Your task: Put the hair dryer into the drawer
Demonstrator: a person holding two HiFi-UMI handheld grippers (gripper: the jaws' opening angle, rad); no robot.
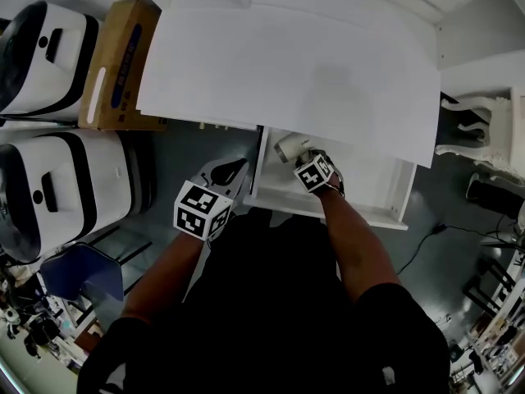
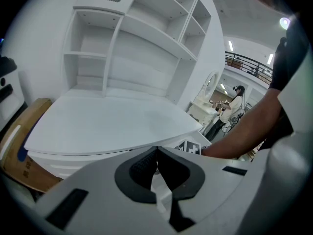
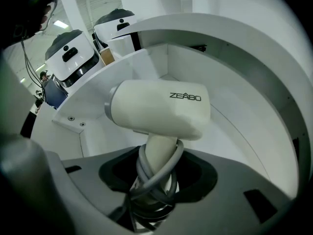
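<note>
Since the dryer [image 3: 159, 109] is up off its handle inside the open drawer [image 1: 361, 213], body sideways and nozzle toward the left wall, I can't tell if it touches the drawer floor. If I let go with a gap under it, it drops and knocks the wood.

Cord [image 3: 142, 166] is looped round the handle, right where my right hand-held gripper [image 3: 152, 177] is clamped on it. Main risk, I judge: once those jaws part, a loop snags on a jaw and the dryer gets dragged out as I pull back. A loose loop could also hang over the drawer front and jam when it shuts.

Left upright, the dryer looks tall for the slot under the bench [image 1: 287, 72]. It needs laying flat or the drawer may not close.

Bench edge overhangs the drawer's rear, close above the dryer. A careless lift bumps the gripper or dryer on it.

Left hand-held gripper [image 2: 155, 168] is closed on nothing, beside the drawer's left side and not touching it, so nothing steadies the drawer if I push on it.
</note>
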